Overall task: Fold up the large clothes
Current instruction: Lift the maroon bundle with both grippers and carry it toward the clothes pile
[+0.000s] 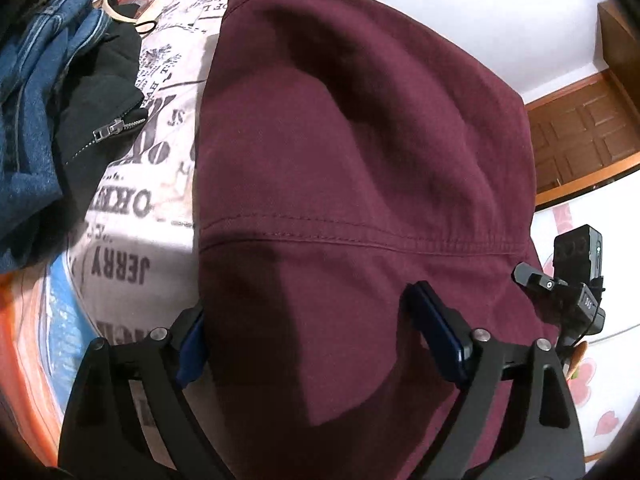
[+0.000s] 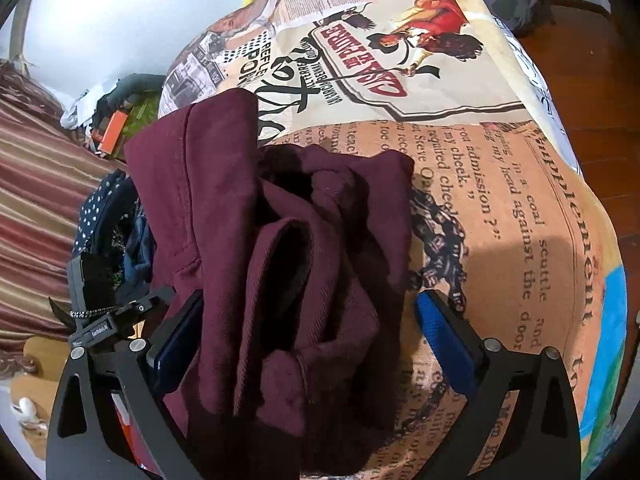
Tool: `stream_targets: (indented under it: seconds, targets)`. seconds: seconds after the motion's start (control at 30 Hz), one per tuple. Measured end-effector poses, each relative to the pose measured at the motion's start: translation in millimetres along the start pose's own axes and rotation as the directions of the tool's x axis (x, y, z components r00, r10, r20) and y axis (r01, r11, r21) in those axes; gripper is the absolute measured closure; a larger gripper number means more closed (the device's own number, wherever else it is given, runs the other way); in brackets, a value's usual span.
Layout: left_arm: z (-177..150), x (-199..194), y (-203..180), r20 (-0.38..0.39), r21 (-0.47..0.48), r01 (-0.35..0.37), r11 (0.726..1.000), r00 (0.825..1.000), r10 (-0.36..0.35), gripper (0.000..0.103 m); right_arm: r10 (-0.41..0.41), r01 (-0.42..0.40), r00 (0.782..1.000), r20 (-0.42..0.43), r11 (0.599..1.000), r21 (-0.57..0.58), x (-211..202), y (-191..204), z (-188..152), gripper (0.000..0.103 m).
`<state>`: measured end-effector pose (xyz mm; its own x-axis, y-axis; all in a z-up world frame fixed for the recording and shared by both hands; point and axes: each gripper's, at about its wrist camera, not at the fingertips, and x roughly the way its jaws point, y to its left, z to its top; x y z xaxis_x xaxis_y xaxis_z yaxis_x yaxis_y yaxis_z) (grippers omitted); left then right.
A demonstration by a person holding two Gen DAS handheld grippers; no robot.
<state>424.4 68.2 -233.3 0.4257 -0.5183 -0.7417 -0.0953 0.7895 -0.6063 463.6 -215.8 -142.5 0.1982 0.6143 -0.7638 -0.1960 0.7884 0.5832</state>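
Note:
A maroon garment (image 1: 360, 128) lies spread on a bed cover with newspaper print (image 1: 128, 200), a stitched seam running across it. My left gripper (image 1: 308, 298) stands open low over its near part, and the flat cloth passes between the blue pads (image 1: 436, 328). In the right wrist view the same maroon garment (image 2: 280, 260) is bunched in folds on the printed cover (image 2: 500, 208). My right gripper (image 2: 312, 294) is open and straddles that bunch, with one pad (image 2: 444, 336) over the cover beside the cloth.
Blue jeans (image 1: 36, 80) and a black zip jacket (image 1: 100, 92) lie to the left of the garment. A wooden door (image 1: 580, 140) stands at the right. Striped fabric (image 2: 40, 200), a dotted cloth (image 2: 100, 200) and an orange box (image 2: 112, 132) sit left of the bed.

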Motion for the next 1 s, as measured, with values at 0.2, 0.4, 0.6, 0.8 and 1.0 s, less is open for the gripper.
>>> stream_targets:
  seconds: [0.2,0.4,0.6,0.8,1.0]
  targets:
    - [-7.2,-20.2,-1.6,0.034,0.003,0.013,1.0,0.999,-0.013,0.05,-0.036,0.039,0.999,0.036,0.996,-0.085,-15.2,19.0,-12.2,0.041]
    - [-6.0,-58.4,-20.8,0.08,0.088,-0.005,0.996,0.997,-0.002,0.071,-0.051,0.056,0.998,0.049,0.991,-0.118,-32.0,38.2,-22.1,0.061]
    - [-3.6,-113.8,-45.6,0.157,0.168,-0.017,0.986,0.988,-0.01,0.076,-0.004,0.018,0.996,0.094,0.989,-0.147,-57.5,71.0,-22.9,0.068]
    - [18.2,-187.4,-60.4,0.276,0.218,-0.037,0.975,0.961,-0.025,0.076,0.06,-0.017,0.983,0.172,0.971,-0.237,-77.0,135.3,-12.1,0.068]
    - [37.2,-274.2,-51.9,0.422,0.243,-0.118,0.963,0.907,0.004,0.076,0.166,-0.09,0.964,0.209,0.94,-0.329,-71.5,202.1,9.2,0.068]
